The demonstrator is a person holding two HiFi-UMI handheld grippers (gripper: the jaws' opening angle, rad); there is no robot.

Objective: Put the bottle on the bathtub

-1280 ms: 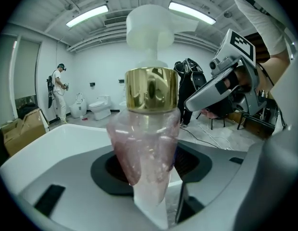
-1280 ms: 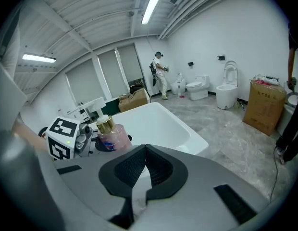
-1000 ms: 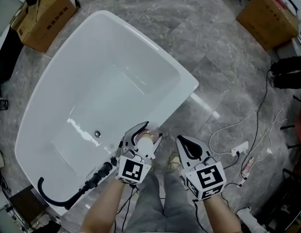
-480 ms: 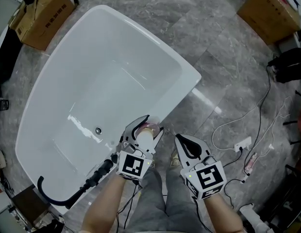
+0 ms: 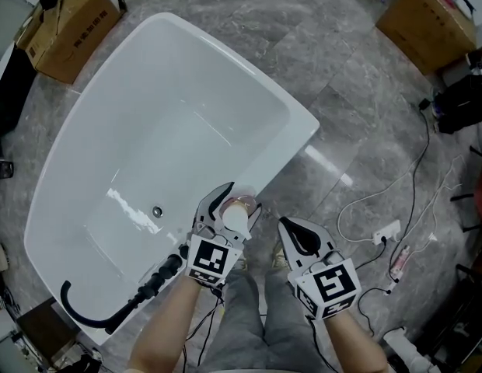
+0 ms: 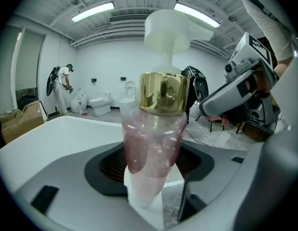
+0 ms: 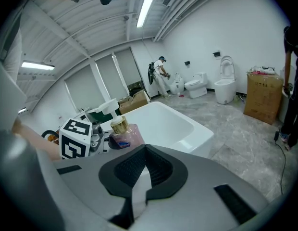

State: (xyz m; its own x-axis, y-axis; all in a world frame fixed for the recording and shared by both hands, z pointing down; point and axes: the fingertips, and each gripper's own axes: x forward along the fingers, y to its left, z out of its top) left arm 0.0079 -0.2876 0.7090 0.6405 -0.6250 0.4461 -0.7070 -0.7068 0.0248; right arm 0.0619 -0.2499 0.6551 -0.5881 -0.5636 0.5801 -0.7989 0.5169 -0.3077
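Observation:
A clear pink pump bottle (image 5: 236,210) with a gold collar and white pump head stands upright between the jaws of my left gripper (image 5: 228,210), which is shut on it. It hangs over the near rim of the white bathtub (image 5: 297,118). In the left gripper view the bottle (image 6: 156,129) fills the middle, and the tub's rim (image 6: 62,129) lies behind it. To the right of the bottle, over the floor, my right gripper (image 5: 301,235) is shut and holds nothing. Its own view shows the bottle (image 7: 126,135) and the tub (image 7: 180,124) ahead.
Cardboard boxes (image 5: 70,22) (image 5: 431,22) stand at the far left and far right. A black hose (image 5: 120,305) curls at the tub's near left end. Cables and a power strip (image 5: 385,235) lie on the grey floor at right. Toilets (image 6: 98,102) and a person (image 6: 62,81) are far off.
My left gripper has carried the bottle slightly forward, toward the tub's rim. The right gripper has shifted only a little and stays shut.

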